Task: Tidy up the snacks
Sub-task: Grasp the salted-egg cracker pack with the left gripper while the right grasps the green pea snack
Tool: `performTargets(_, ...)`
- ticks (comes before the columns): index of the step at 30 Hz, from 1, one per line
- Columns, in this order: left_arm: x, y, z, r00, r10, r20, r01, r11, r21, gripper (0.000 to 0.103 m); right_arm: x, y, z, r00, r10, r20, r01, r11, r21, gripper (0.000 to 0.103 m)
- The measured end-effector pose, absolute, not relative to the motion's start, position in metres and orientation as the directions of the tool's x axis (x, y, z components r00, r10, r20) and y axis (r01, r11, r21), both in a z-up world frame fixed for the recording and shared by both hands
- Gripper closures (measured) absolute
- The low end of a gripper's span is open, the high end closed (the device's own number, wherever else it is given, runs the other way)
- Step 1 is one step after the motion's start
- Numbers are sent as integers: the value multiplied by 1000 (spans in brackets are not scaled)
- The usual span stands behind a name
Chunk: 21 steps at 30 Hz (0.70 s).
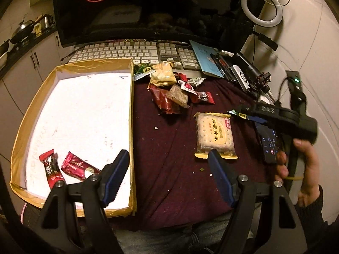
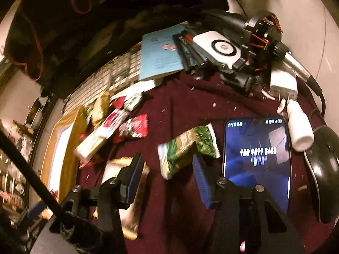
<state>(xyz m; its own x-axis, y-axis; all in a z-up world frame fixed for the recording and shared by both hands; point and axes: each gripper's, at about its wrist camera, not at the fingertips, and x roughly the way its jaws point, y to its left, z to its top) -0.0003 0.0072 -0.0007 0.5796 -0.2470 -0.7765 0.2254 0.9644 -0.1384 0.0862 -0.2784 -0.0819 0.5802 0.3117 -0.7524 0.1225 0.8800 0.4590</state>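
Note:
A shallow cardboard box [image 1: 23, 127] with a white floor holds two red candy packets [image 1: 50, 170] [image 1: 79, 166]. My left gripper [image 1: 169, 158] is open and empty above the box's right wall. A cracker packet [image 1: 215, 136] lies to its right, and a pile of snack packets [image 1: 173, 89] lies farther back. My right gripper [image 2: 167, 167] is open, with a green snack packet [image 2: 186, 150] lying on the cloth just beyond its fingertips. The cracker packet [image 2: 125, 209] shows blurred under its left finger, and the right gripper also shows in the left wrist view [image 1: 239, 112].
A dark red cloth [image 1: 169, 148] covers the desk. A keyboard [image 1: 127, 51] and monitor stand behind. A lit phone [image 2: 257, 163], a black mouse [image 2: 324, 169], a blue booklet [image 2: 161, 53], pens and gadgets crowd the right side.

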Motion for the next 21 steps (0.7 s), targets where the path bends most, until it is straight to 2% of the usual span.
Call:
performTargets(1,0,6,-1,576,-246,-780,224,965,-138,26,90,-280,-83,579,305,-756,136,879,458,58)
performTargets(3,0,3,-2,572,-251,-781,233,962,-139,26,93,-278,-81,586,280,-761,132,893,430,73)
performTargets(7,2,-8,-3,579,-236,-781,255,962,-102,26,96,-276,-83,590,277,-759,114,901,418,85)
performTargets(11,5,-20,-7,559,-253,-789,290,952,-100,26,98,-277,-82,583,294,-757,94,902,422,85)
performTargets(14,8,-29,-10,552,-250,-796,304,949,-88,26,99,-283,-82,586,309,-749,118,882,456,81)
performTargets(17,10,-32,-11,540,-256,-802,310,946,-94,26,103,-291,-79,590,324,-740,133,865,485,68)
performTargets(20,13,-36,-14,541,-242,-805,312,947,-75,26,112,-294,-83,575,350,-739,140,848,511,69)
performTargets(21,15,-38,-16,536,-240,-809,312,947,-74,26,114,-293,-84,571,354,-740,141,846,514,73)
